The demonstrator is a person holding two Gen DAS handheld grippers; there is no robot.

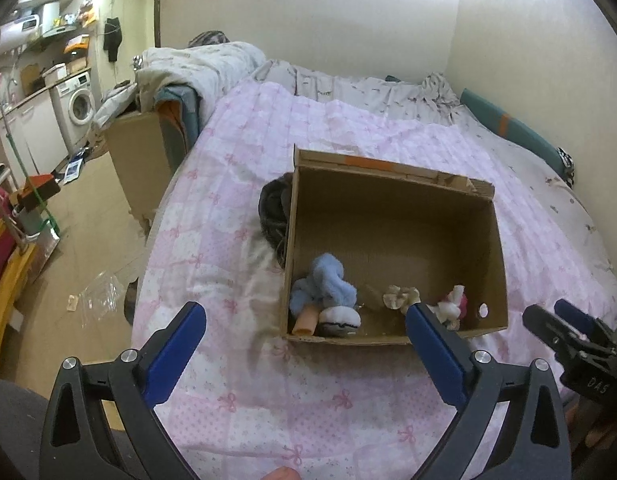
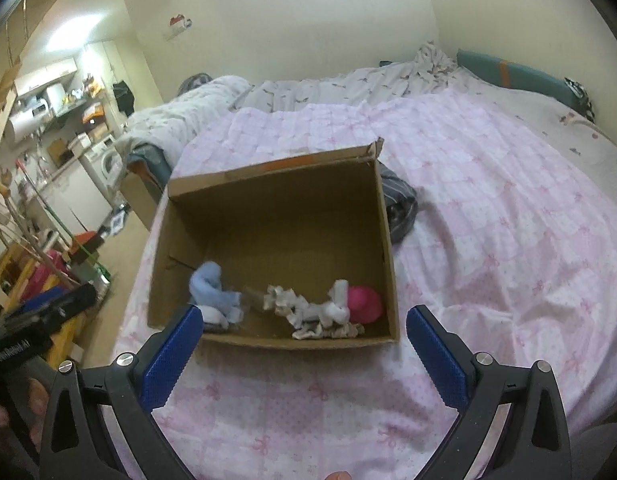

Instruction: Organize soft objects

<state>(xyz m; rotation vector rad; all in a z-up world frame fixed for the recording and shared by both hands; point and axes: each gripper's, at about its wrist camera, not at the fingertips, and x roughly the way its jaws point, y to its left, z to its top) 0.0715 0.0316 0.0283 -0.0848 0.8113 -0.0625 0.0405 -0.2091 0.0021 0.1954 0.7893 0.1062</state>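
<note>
both grippers, left and right, hung spread and empty over the bed; soft toys lay along the box's near wall. the dark bundle, possibly clothing, outside its far corner risked being missed.

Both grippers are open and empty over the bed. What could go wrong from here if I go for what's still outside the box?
1. The dark cloth lies pressed against the box wall; grabbing it may drag or tip the box.
2. Low jaws could pinch the pink quilt along with the cloth.
3. The left gripper and right gripper sit close together and could collide.
</note>
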